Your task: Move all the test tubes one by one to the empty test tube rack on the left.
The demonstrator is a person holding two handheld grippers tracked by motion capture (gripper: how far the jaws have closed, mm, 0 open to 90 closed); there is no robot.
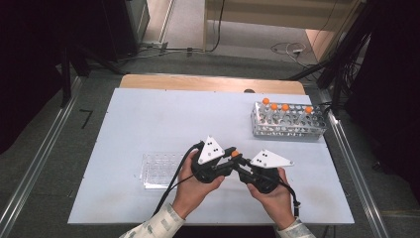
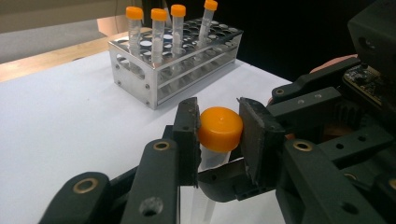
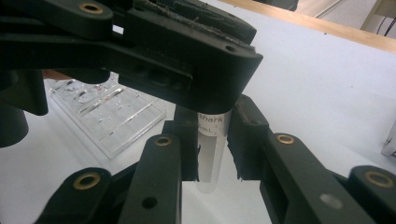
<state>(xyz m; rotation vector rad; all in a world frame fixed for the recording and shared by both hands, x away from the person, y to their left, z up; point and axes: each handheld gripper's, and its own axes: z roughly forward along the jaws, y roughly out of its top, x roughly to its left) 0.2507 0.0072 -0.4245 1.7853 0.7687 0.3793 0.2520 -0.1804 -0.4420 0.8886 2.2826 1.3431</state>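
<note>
Two hands come in from the bottom of the high view, each carrying a black two-jaw gripper, and the pair meet over the near middle of the white table point(image 1: 148, 114). Between them stands a clear plastic tube point(image 3: 212, 154) with an orange screw cap point(image 2: 220, 129), held upright above the tabletop. From the left gripper view, the left gripper point(image 2: 218, 135) pinches the cap, its black pads pressed against either side of it. From the right gripper view, the right gripper point(image 3: 214, 144) clamps the tube's clear body lower down, just under the left gripper's jaws, which cross above it. Some printed lettering shows on the tube, too partly hidden to read in full. A clear plastic well plate point(image 1: 161, 170) lies flat on the table just left of the left hand. Well apart, toward the far right of the table, sits a perforated metal tube rack point(image 1: 288, 123) holding four more orange-capped tubes point(image 2: 159, 32) upright.
</note>
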